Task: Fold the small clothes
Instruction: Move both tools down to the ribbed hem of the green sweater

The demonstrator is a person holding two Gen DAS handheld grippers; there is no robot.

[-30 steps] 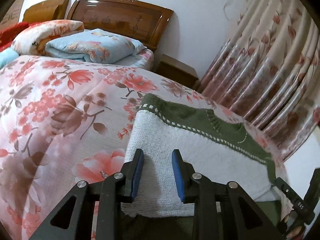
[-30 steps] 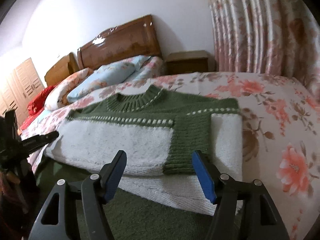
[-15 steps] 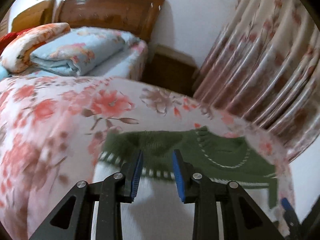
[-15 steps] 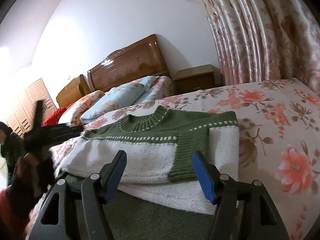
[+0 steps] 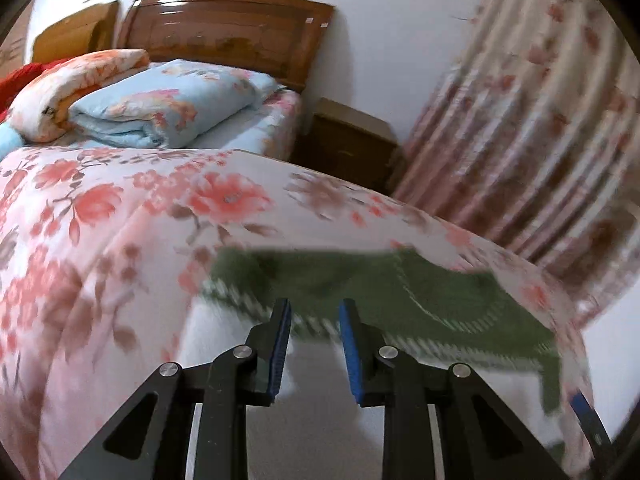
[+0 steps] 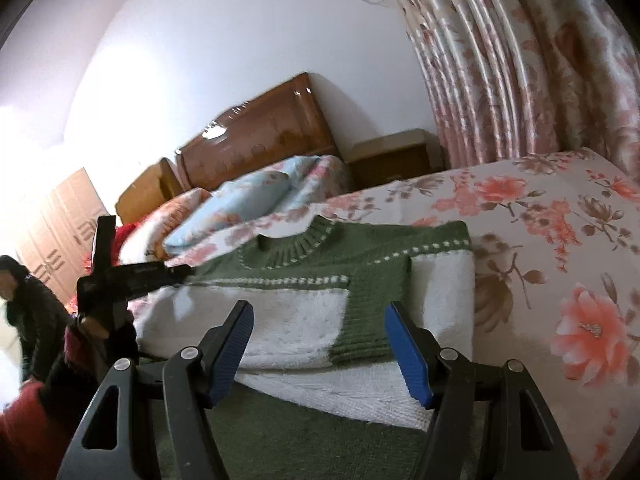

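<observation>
A green and white knitted sweater [image 6: 320, 280] lies on the floral bedspread [image 6: 560, 240], its sleeves folded across the white front. It also shows, blurred, in the left wrist view [image 5: 380, 292]. My right gripper [image 6: 320, 344] is open and empty, just in front of the sweater's near edge. My left gripper [image 5: 314, 344] is open with a narrow gap, empty, raised above the sweater's left side. It shows from the side in the right wrist view [image 6: 132, 276].
Folded quilts [image 5: 160, 108] lie at the head of the bed before a wooden headboard [image 5: 228, 32]. A nightstand [image 5: 348, 140] and floral curtains [image 5: 520, 120] stand at the right. A person [image 6: 28, 312] stands at far left by a wardrobe.
My left gripper has lifted up off the sweater and tilted toward the headboard. My right gripper has drawn back and tilted up a little, staying open.
</observation>
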